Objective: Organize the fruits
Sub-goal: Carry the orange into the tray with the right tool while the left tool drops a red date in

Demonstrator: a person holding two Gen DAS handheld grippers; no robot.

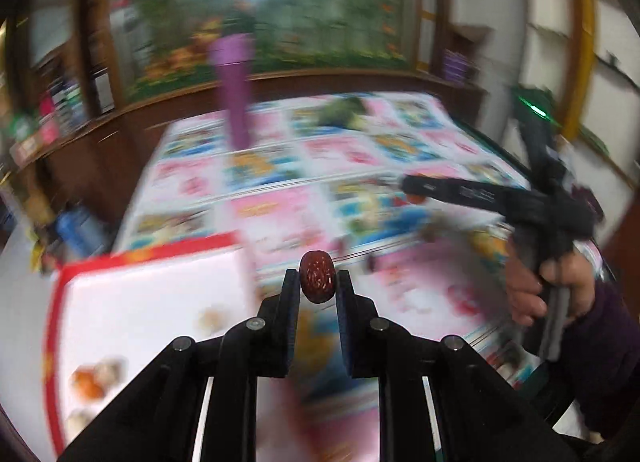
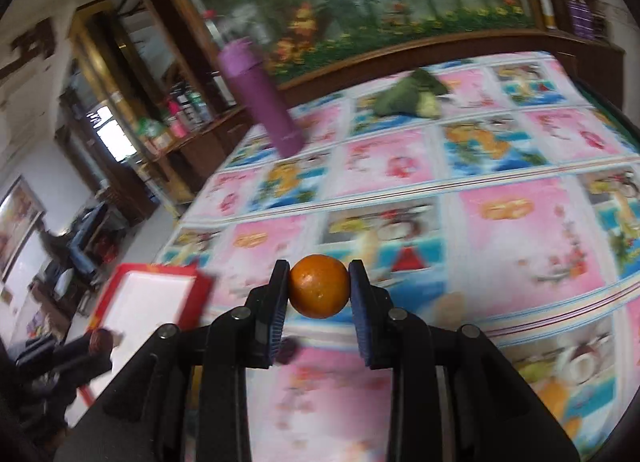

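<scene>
My left gripper [image 1: 318, 280] is shut on a dark red date [image 1: 317, 277], held above the patterned table near the tray's right edge. The red-rimmed white tray [image 1: 156, 294] lies at the lower left of the left wrist view, with an orange fruit [image 1: 86, 382] and pale round fruits [image 1: 210, 320] in it. My right gripper [image 2: 319, 286] is shut on a small orange [image 2: 319, 286], raised over the table. In the right wrist view the tray [image 2: 152, 294] sits at the lower left. The right gripper [image 1: 416, 186] also shows in the left wrist view, held by a hand [image 1: 548, 286].
A purple bottle [image 2: 260, 98] stands at the back left of the colourful tablecloth [image 2: 500, 222]. A green cloth-like bundle [image 2: 412, 98] lies at the far side. Wooden shelves with bottles [image 2: 180, 118] line the left wall. Both views are motion-blurred.
</scene>
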